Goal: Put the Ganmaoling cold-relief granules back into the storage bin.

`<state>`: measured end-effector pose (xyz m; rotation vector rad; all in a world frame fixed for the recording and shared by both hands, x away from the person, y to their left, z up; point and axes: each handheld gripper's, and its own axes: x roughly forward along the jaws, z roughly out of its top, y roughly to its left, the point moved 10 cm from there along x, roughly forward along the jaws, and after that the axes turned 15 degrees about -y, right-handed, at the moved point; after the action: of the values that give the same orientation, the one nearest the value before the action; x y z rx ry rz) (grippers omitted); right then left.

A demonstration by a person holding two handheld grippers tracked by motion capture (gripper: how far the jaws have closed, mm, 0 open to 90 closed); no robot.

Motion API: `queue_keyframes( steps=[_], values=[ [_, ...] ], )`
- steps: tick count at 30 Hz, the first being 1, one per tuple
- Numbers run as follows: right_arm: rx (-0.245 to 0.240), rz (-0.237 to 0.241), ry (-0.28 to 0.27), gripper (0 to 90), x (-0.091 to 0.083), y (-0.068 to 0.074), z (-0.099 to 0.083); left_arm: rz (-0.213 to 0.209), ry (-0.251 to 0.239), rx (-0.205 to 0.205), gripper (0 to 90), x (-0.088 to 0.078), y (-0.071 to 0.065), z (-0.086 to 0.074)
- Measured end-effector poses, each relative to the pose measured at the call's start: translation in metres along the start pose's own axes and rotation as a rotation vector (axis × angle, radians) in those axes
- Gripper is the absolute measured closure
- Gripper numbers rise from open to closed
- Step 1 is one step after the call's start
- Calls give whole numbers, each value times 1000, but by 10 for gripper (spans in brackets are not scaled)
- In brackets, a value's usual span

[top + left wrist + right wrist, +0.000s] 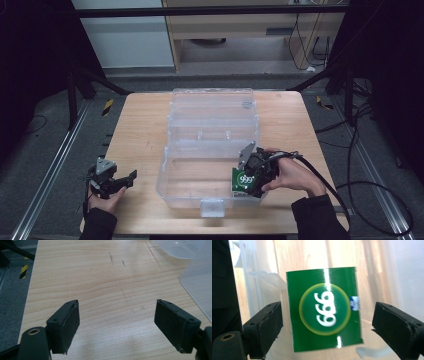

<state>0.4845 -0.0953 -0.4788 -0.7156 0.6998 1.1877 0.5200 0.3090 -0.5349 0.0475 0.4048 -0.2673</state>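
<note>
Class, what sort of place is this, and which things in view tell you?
Probably a lab or recording workspace: a wooden table inside a dark metal frame, loose cables across grey carpet, and hand-held grippers.

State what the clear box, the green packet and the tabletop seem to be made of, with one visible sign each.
Clear box: likely hard translucent plastic; the table shows through its walls.
Green packet: probably glossy printed card or film; bright glare streaks.
Tabletop: wood or wood-look laminate; pale grain lines, faint sheen.

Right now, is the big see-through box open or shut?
Open. The clear plastic box has its lid flipped back flat on the table, and the green packet sits at its right wall.
</note>
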Motion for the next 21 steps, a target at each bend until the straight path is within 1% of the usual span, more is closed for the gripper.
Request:
queue_keyframes(
  steps=[4, 6, 8, 10, 12, 16, 18, 21],
  values=[
    [10, -48, -64, 69, -16, -5, 4, -1, 0, -1, 199, 0, 0, 0],
    [31, -61, -107, 61, -26, -6, 5, -3, 1, 0, 203, 0, 0, 0],
    [63, -85, -149, 65, -34, -9, 3, -4, 1, 0, 205, 0, 0, 0],
    [90, -123, -177, 60, -43, -13, -2, -3, 3, 1, 207, 0, -1, 0],
    [129, -161, -204, 55, -50, -16, -8, -3, 2, 1, 208, 0, -1, 0],
    [209, -227, -285, 47, -63, -23, -20, -2, 2, 2, 209, 0, -1, 0],
    [246, -259, -310, 40, -67, -25, -28, -2, 3, 3, 209, 0, -1, 0],
    [284, -304, -337, 30, -70, -28, -38, -2, 4, 3, 209, 0, -1, -1]
  ],
)
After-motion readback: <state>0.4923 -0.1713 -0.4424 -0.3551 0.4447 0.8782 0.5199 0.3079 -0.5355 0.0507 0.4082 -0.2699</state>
